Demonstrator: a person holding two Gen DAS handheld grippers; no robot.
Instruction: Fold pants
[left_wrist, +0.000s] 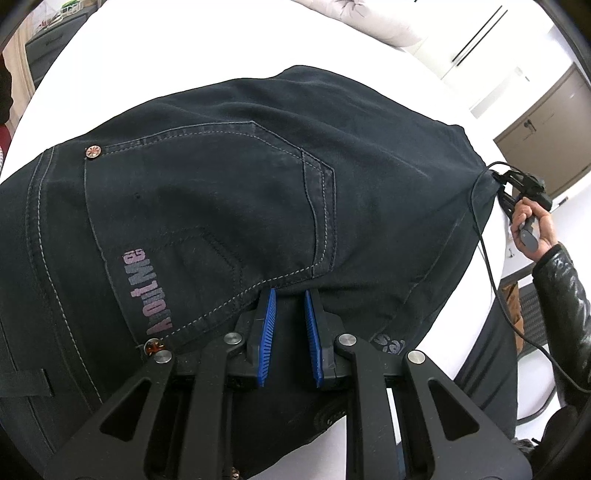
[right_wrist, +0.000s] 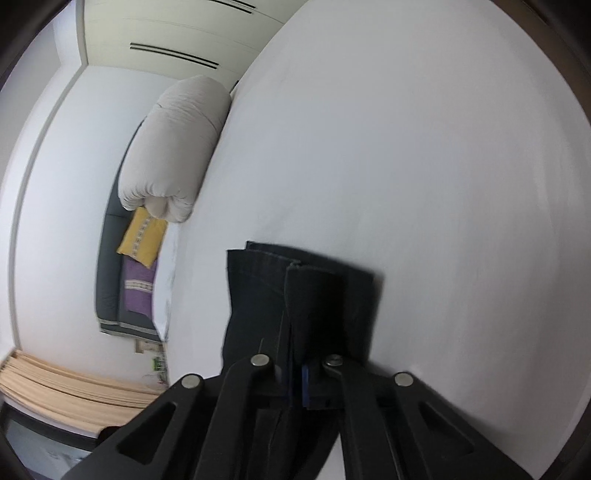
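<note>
L gripper (left_wrist: 289, 295) pads apart at pants (left_wrist: 229, 177) edge – R gripper (right_wrist: 297, 369) clamped on hems.

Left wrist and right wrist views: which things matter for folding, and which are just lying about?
Job:
- dark denim pants with stitched back pocket
- left claw, open at pocket edge
- right claw, shut on the leg ends
- white bed surface

Lying about:
- rolled beige duvet
- yellow cushion
- purple cushion

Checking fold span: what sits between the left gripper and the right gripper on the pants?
Left wrist view: only dark pants, back pocket up, span from the left gripper to the right gripper pinching the far edge.
</note>
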